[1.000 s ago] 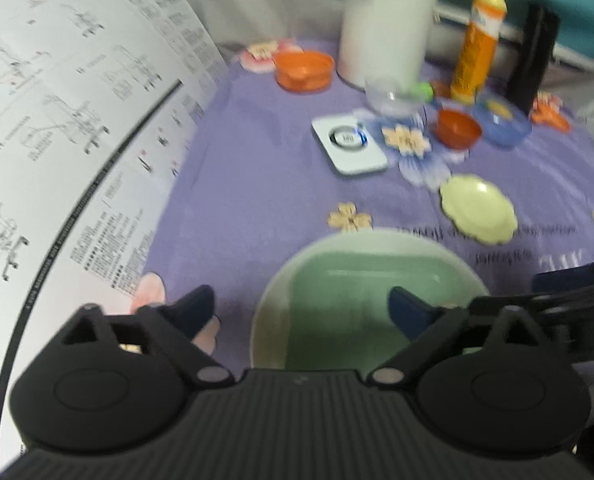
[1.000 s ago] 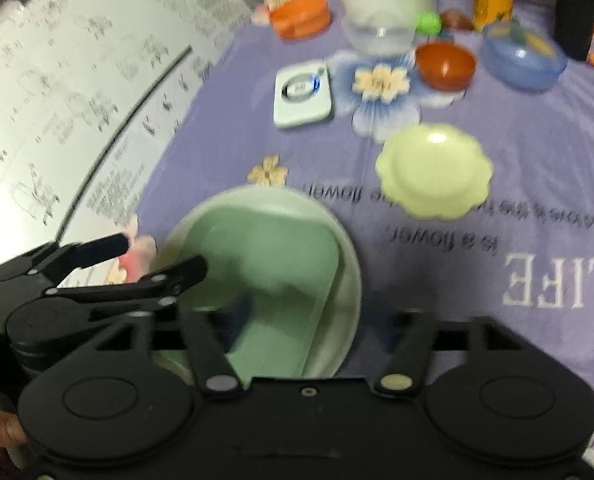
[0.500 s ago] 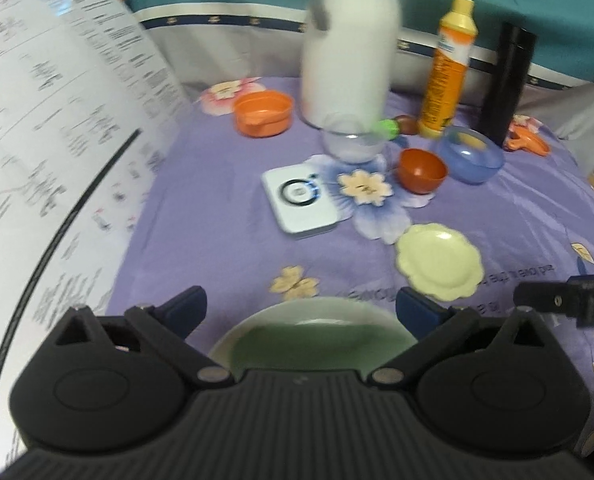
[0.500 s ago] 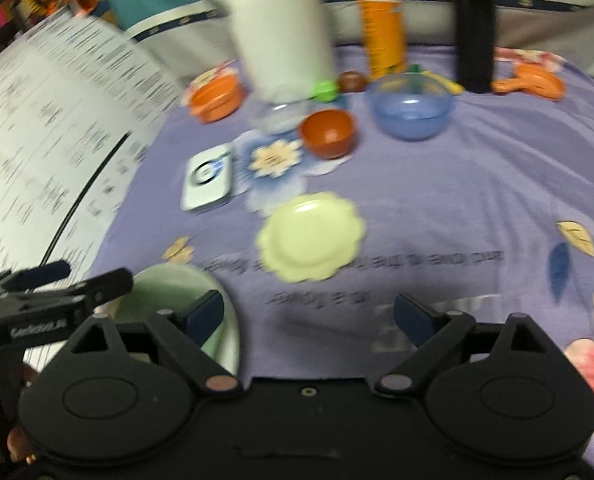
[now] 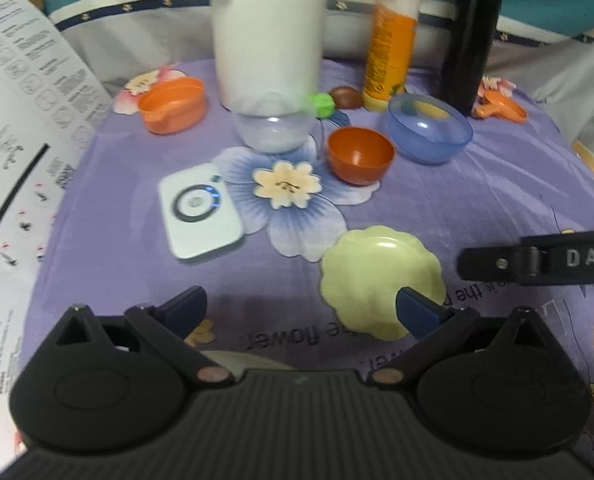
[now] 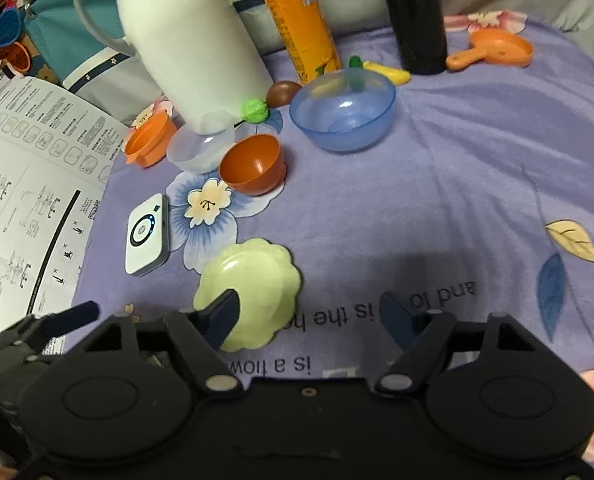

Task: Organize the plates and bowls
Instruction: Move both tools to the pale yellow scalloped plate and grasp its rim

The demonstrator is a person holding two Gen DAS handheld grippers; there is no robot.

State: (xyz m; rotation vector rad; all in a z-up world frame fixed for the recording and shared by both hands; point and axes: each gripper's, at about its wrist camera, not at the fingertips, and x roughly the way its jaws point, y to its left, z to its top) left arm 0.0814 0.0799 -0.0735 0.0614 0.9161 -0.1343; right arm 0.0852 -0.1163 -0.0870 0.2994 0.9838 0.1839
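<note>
Left wrist view: left gripper hovering over the purple flowered cloth, jaws standing wide apart with nothing between them. Right-hand fingertip overlapping the near edge of the scalloped yellow-green plate, though touching or merely above it — impossible to say. Pale green bowl peeking out just behind the gripper body, mostly hidden. Farther back, sitting close together: dark orange bowl, blue bowl, clear bowl, and an orange cup off to the left. White device with a ring light lying flat beside the printed flower. White jug, orange bottle and black flask standing along the far edge. Printed paper sheet curving up on the left. Tip of the right gripper reaching in from the right.

Right wrist view: right gripper also empty — jaws parted, having just been closing a little. Left-hand fingertip lying over the near edge of the plate, which is resting flat near the white device. Orange, clear and blue bowls clustering beyond it in front of the jug. Orange scoop lying at the far right. Left gripper showing at the lower left edge.
</note>
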